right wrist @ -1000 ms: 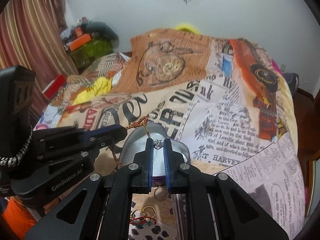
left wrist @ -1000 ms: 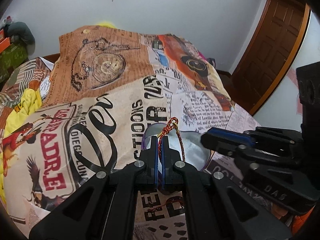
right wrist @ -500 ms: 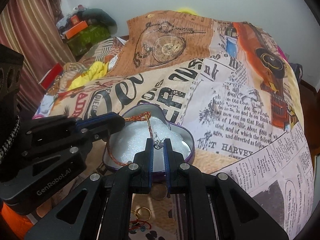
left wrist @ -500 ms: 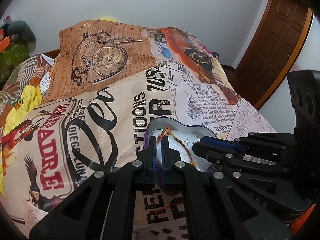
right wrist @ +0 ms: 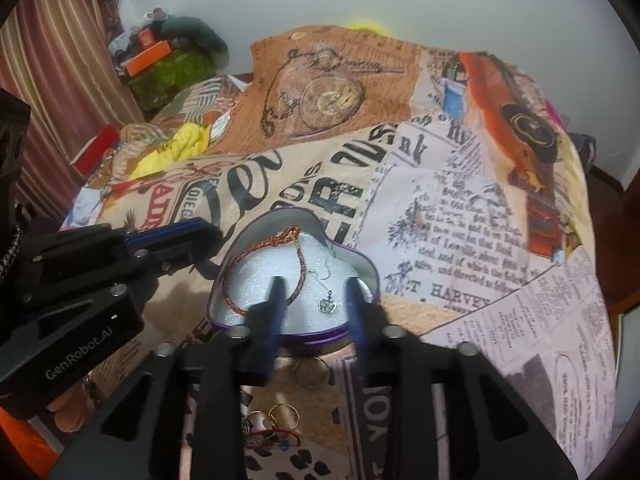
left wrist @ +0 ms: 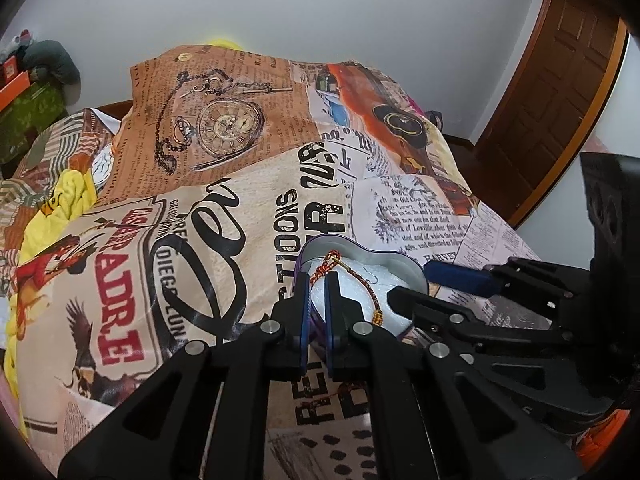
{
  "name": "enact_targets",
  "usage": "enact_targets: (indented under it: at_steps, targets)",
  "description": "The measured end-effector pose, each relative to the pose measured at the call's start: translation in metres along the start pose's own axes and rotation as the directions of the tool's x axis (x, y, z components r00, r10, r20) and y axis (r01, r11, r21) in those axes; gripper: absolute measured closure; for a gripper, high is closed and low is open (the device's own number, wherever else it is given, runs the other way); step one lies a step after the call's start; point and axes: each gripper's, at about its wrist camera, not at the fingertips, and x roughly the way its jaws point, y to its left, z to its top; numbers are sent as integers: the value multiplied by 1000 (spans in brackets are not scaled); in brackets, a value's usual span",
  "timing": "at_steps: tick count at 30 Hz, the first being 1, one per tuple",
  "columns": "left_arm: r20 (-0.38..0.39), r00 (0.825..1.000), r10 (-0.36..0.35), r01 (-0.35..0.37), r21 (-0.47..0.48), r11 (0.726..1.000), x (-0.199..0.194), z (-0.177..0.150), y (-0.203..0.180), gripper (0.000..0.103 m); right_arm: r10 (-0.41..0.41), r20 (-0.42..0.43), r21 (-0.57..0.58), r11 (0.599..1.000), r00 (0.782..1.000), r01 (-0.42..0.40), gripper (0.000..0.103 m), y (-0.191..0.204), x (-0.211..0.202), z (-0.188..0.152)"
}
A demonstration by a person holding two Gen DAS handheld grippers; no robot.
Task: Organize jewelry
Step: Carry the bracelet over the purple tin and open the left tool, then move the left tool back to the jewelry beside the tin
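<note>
Jewelry fills one heart-shaped tin [right wrist: 294, 334] at lower centre on the bed [right wrist: 460, 216]: one braided red cord bracelet [right wrist: 264, 246] looped left, one silver crown pendant [right wrist: 327, 306], chain running up-frame. Right gripper [right wrist: 316, 292] fingers spread wide, empty. Left gripper [left wrist: 318, 292] fingers nearly closed; its grip unclear. Loose rings [right wrist: 280, 416] appear only in the right view.

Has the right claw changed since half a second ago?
Yes. The right claw has opened over the tin, leaving the earring on the foam.
</note>
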Motion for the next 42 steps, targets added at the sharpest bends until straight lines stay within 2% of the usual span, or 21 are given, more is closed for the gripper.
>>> enact_targets:
  at_steps: [5,7,9,11,19,21,24,32,42]
  targets:
    - [27,999,20,-21,8,1000,-18,-1,-5,100,-24,33,-8,1000,999,24,67,1,-18,1]
    - [38,999,22,-22,13,1000,-26,-1,-7,95,-32,46,-7,999,998,32,67,2,-25,1]
    - [52,998,24,-25,19,1000,-34,-2,-9,85,-37,60,-7,999,998,37,67,2,-34,0]
    - [64,998,26,-28,25,999,-42,-3,-13,81,-40,70,-8,999,997,41,67,3,-40,0]
    - [81,996,26,-30,48,998,-68,-9,-23,79,-57,116,-17,998,992,59,67,10,-70,-8]
    - [83,996,28,-32,52,998,-73,-11,-25,72,-57,122,-16,998,991,60,67,11,-76,-11]
    - [82,996,31,-35,57,998,-79,-17,-27,69,-59,125,-13,998,990,61,66,12,-82,-17]
    - [11,999,39,-40,68,997,-75,-40,-26,69,-65,74,-6,998,995,66,65,10,-80,-40]
    - [-104,995,4,5,80,997,-47,-72,-33,69,-65,-2,19,998,998,65,65,1,-71,-68]
